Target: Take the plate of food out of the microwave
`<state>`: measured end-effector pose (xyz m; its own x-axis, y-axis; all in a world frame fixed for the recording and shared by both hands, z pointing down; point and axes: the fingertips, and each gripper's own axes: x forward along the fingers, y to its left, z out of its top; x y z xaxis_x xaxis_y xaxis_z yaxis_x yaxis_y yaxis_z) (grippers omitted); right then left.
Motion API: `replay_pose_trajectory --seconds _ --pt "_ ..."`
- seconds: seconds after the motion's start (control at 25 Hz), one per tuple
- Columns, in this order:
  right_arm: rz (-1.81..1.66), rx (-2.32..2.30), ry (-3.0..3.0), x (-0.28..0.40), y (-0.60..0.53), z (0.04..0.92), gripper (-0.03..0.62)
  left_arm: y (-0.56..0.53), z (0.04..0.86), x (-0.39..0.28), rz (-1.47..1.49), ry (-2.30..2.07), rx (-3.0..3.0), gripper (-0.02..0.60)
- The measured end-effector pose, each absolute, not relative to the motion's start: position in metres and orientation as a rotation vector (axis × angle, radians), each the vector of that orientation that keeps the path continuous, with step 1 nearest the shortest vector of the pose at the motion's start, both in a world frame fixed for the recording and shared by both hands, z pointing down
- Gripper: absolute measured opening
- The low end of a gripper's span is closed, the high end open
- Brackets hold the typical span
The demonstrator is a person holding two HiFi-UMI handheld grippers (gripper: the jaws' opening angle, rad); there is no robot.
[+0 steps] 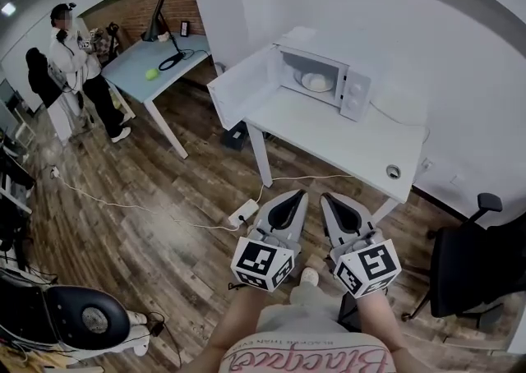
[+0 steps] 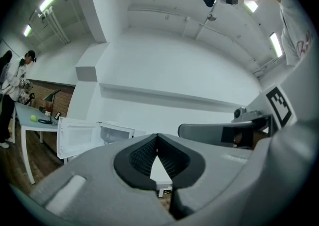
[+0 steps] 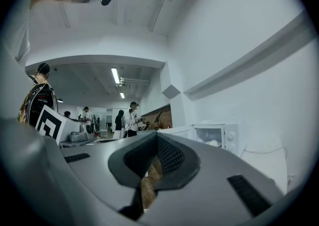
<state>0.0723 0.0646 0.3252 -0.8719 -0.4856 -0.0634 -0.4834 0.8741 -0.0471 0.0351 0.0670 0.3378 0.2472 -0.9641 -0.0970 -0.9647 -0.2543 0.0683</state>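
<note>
Wood-plank floor (image 1: 164,223), white walls.

1. White table (image 1: 329,145) against the wall; round cable hole (image 1: 393,172) near its right front corner.
2. Microwave (image 1: 355,94) on the table's far end, door (image 1: 238,88) swung fully open to the left.
3. Plate of food (image 1: 316,81), pale and round, inside the microwave, untouched.
4. Left gripper (image 1: 299,194), held about level over the floor short of the table, pointing toward it. Jaws closed tip to tip, nothing between them. Left marker cube (image 1: 263,263) at its rear.
5. Right gripper (image 1: 327,197), just beside the left gripper and roughly parallel to it. Jaws likewise closed and empty. Right marker cube (image 1: 367,269) at its rear. Both grippers well apart from the microwave.
6. Power strip (image 1: 243,215) on the floor, left of the left gripper in the head view, with a white cable trailing off to the left.
7. Black office chair (image 1: 477,264) at far right.
8. Grey-blue desk (image 1: 156,67) at upper left, carrying 1 green ball (image 1: 151,74); 1 person (image 1: 78,59) standing beside it.
</note>
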Motion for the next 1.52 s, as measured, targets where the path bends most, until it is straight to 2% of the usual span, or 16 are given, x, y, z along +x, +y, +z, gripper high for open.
replay_pose_trajectory --seconds 0.84,1.52 --pt "-0.132 -0.743 3.027 0.054 -0.064 0.341 0.012 -0.062 0.344 0.016 0.206 1.965 -2.47 0.006" --pt "-0.155 -0.69 3.027 0.047 -0.088 0.346 0.012 -0.086 0.347 0.009 0.192 1.993 -2.442 0.006"
